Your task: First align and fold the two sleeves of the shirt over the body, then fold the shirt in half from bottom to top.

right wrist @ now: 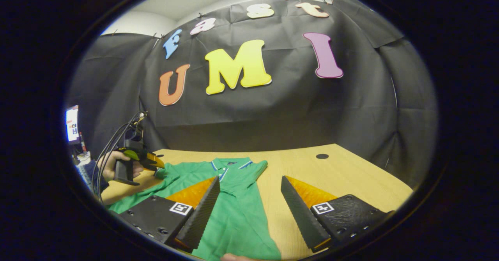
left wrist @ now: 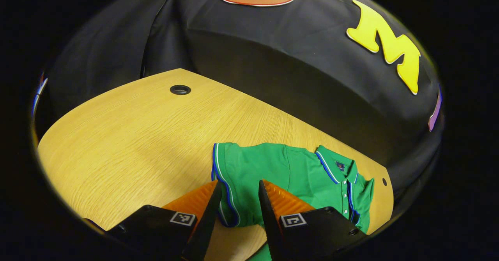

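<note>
In the left gripper view, the left gripper is seen nearest, its two fingers held a moderate way apart. The striped cuff of one sleeve of a green polo shirt lies in the gap between them; whether either finger touches the cloth cannot be told, and nothing is clamped. The shirt is spread on a light wooden table, with its collar and buttoned placket lying to the right and farther off. A round cable hole is set into the tabletop at the far left.

In the right gripper view, the right gripper is seen nearest, its fingers spread wide and nothing held between them. It is poised above the shirt's body, which runs from near to far along the table, collar at the far end. At the far left, the left gripper is seen held in a hand, with its tip at the shirt's left sleeve. Cables rise from it. A second round hole is seen in the table at the far right.
</note>
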Demonstrator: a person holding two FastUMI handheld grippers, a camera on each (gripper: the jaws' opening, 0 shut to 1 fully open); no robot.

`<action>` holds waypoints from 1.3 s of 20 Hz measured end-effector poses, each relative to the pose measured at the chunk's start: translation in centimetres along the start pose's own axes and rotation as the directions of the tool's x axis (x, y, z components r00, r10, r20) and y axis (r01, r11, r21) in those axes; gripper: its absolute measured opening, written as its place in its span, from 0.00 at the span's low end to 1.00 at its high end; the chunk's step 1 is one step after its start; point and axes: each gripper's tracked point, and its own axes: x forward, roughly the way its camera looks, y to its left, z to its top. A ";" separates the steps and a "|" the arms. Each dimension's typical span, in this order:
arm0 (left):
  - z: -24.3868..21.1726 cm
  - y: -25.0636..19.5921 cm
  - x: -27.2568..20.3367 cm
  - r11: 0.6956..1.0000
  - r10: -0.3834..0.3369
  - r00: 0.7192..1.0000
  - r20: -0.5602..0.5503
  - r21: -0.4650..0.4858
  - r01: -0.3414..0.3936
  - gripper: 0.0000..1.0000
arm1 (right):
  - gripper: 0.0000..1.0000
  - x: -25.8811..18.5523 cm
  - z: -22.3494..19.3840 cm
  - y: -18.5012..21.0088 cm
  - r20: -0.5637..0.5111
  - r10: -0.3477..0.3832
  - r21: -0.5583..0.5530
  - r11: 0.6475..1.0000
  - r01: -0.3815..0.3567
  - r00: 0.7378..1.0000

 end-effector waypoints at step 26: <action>-1.7 -10.9 -2.3 0.958 -0.092 0.989 -0.119 0.260 0.121 0.06 | 0.96 0.5 -1.2 -0.6 -0.032 -0.007 0.050 0.999 0.009 0.999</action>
